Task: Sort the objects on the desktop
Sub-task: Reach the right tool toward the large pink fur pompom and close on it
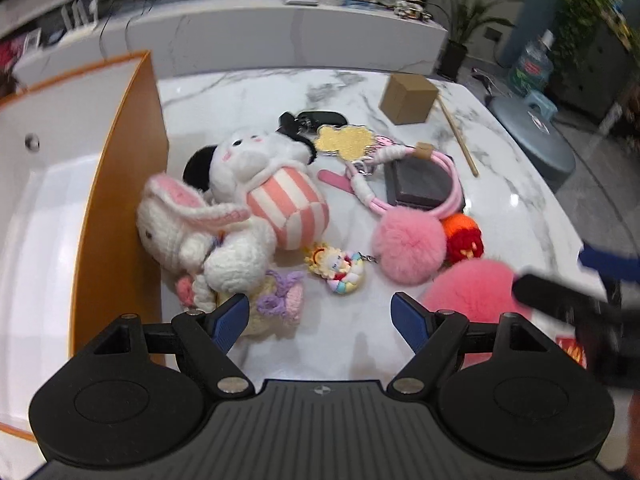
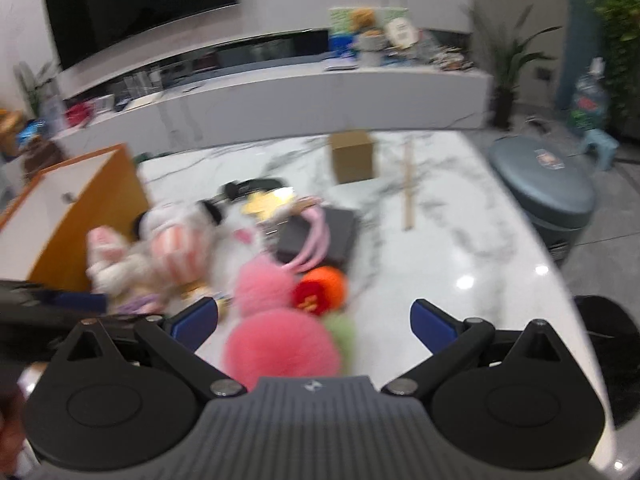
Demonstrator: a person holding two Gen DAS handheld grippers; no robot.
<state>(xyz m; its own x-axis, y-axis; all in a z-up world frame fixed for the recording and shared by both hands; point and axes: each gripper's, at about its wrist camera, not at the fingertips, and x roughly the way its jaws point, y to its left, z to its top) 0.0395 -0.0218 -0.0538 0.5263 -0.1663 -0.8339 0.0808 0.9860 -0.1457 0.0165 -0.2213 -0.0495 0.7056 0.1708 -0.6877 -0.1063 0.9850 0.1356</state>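
Left wrist view: left tool fingers apart, nothing between them, over the near edge of the marble table. Right tool also spread wide, empty, above the pile; that view is motion-blurred. Counts: two plush toys, a white bunny and a pink-striped plush, both lying against the orange box at left. Two pink pompoms, smaller one and bigger one, side by side. One orange-red knit ball just behind them. One cartoon keychain, one gold charm, one dark tray with pink cord over it, one cardboard cube, one wooden stick.
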